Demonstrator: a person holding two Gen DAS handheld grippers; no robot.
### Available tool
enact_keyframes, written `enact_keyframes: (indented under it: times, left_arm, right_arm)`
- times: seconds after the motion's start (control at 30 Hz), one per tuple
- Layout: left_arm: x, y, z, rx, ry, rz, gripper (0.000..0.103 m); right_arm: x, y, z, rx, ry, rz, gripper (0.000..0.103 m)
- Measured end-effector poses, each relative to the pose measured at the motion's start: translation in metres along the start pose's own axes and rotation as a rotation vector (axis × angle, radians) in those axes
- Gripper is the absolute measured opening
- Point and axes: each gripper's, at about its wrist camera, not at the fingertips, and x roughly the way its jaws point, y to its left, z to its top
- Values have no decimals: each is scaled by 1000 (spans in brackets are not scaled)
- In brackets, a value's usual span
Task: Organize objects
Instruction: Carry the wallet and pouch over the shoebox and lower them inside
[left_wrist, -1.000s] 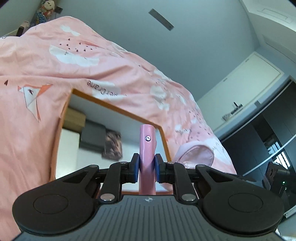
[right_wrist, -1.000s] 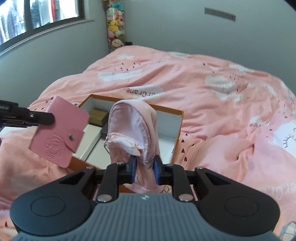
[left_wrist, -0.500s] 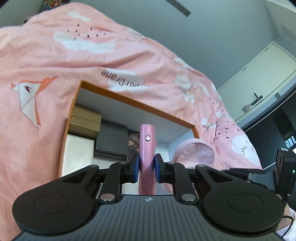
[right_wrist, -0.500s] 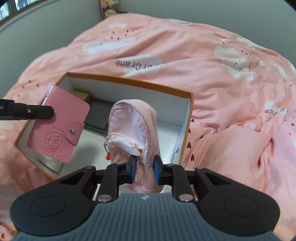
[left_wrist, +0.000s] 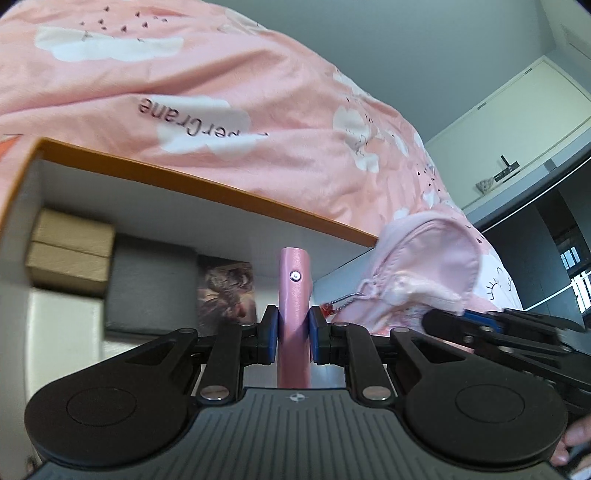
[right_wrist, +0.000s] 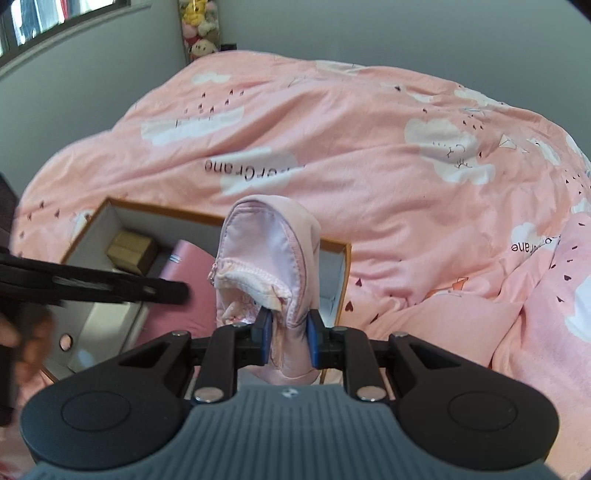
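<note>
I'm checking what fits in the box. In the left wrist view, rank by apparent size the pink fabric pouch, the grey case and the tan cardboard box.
1. pink fabric pouch, though it's nearer the camera
2. grey case
3. tan cardboard box

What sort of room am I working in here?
Most likely a bedroom: the orange-rimmed box sits on a bed covered by a pink cloud-print duvet, soft toys are stacked in the corner, and a window runs along the grey wall.
</note>
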Motion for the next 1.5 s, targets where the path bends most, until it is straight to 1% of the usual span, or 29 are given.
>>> enact_keyframes:
  times: [0.13,0.27,0.43,0.53,0.7,0.83,1.0,1.07,1.1,1.13,1.2,1.37,1.47,1.5]
  left_arm:
    - [1,1,-2,1,22,0,19]
    - [-15,10,-11,-39,63,-24,19]
    - [-37,21,-26,-48,101,49,19]
    - [-39,32,-29,-74,122,93,19]
    - [-31,43,-32,-89,155,133,19]
    - [-26,42,-34,-39,166,170,19]
    - [-21,39,-36,2,194,196,20]
    - [-20,36,-36,21,199,221,21]
    - [-20,34,-37,41,200,239,23]
    - [-19,32,-37,63,204,257,26]
    - [-21,27,-39,106,200,282,32]
    - [-28,21,-39,173,186,318,32]
    - [-34,17,-38,200,161,325,32]
    - [-35,16,-38,208,158,328,32]
  right_arm:
    - [-4,-2,1,-6,-17,14,20]
    - [2,-2,-2,-8,-5,35,21]
    - [11,4,-9,-16,12,71,21]
    - [17,12,-14,-32,34,106,20]
    - [34,21,-21,-23,129,175,21]
    - [45,23,-26,-29,196,184,21]
    - [55,21,-27,-1,286,234,21]
    - [61,21,-26,6,324,244,21]
    - [64,21,-26,8,344,248,22]
    - [68,21,-25,11,366,250,22]
    - [75,21,-25,24,409,258,23]
    - [95,19,-24,95,496,285,23]
    - [102,20,-24,121,514,274,24]
    - [104,20,-24,130,520,270,26]
